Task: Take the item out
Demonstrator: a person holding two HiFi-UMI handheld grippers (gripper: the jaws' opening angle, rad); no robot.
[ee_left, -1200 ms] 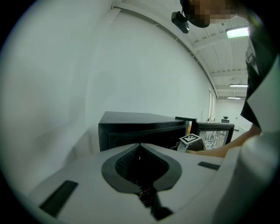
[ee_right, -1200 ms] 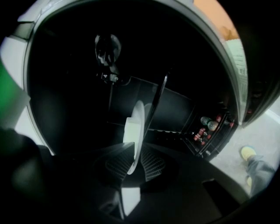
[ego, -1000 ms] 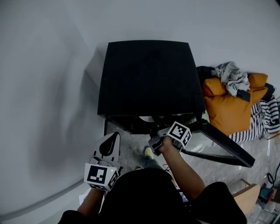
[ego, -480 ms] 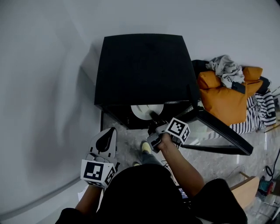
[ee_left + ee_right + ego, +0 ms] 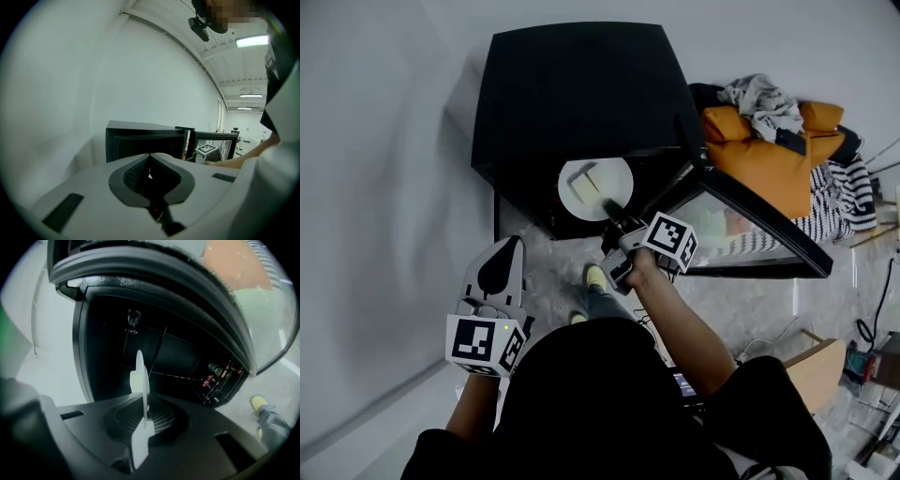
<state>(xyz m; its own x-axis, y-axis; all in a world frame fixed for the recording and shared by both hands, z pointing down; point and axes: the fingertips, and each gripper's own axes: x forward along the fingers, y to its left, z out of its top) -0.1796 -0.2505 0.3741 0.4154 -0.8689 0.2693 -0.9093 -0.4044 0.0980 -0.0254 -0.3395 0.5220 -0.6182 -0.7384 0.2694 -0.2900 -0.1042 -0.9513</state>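
Observation:
A black oven-like cabinet point(image 5: 572, 89) stands on the floor against the wall, its glass door point(image 5: 750, 220) swung open to the right. My right gripper point(image 5: 611, 208) is shut on the near rim of a white plate point(image 5: 619, 178) just outside the cabinet's mouth. A pale block of food point(image 5: 584, 185) lies on the plate. In the right gripper view the plate point(image 5: 140, 376) is edge-on between the pads of that gripper point(image 5: 145, 411), with the dark cavity point(image 5: 178, 357) behind. My left gripper point(image 5: 508, 246) hangs low at the left, jaws together and empty point(image 5: 150, 155).
An orange bag point(image 5: 769, 155) with grey clothes point(image 5: 759, 94) and a striped cloth point(image 5: 839, 202) lie right of the cabinet. A white wall runs along the left. The person's shoe point(image 5: 595, 277) stands on the speckled floor below the plate. A wooden piece point(image 5: 811, 361) sits at the lower right.
The plate has come out of the cabinet's cavity into full sight, carried by the right gripper. The left gripper has stayed low at the left.

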